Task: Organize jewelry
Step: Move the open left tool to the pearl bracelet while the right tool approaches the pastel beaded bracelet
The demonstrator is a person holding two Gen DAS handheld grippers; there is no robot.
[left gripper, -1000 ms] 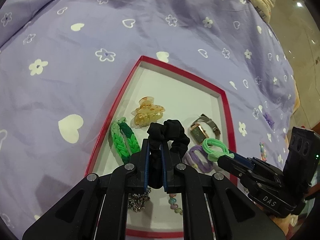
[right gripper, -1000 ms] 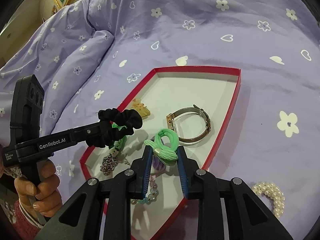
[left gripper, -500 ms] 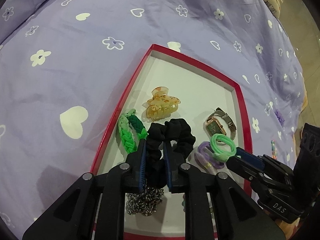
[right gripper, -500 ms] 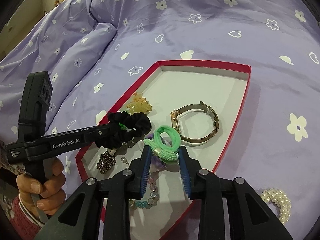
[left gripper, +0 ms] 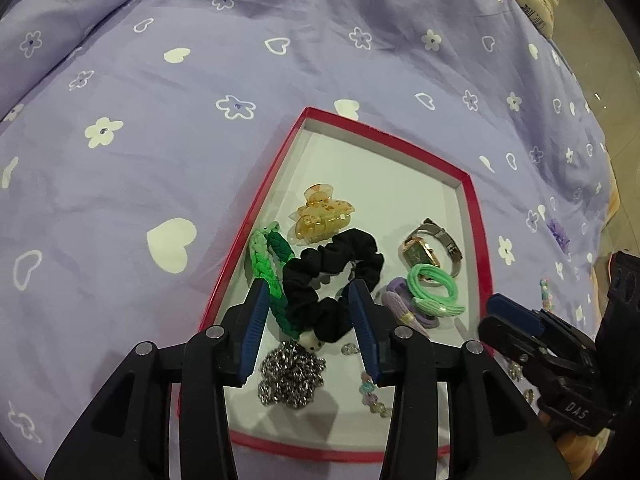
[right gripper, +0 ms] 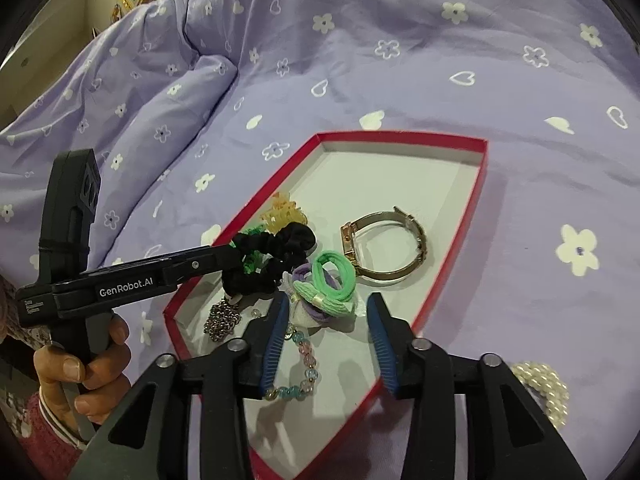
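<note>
Four hair ties (left gripper: pixel 334 280), perhaps; one watch (left gripper: pixel 430 246).

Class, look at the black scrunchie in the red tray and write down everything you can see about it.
The black scrunchie is a ring of gathered, ruffled dark fabric, soft and matte. It lies flat and loose in the red tray, between the open left tongs, which do not grip it. It overlaps the green braided band at one side, and the amber claw clip sits just beyond it. A silver chain lies nearer the camera.
</note>
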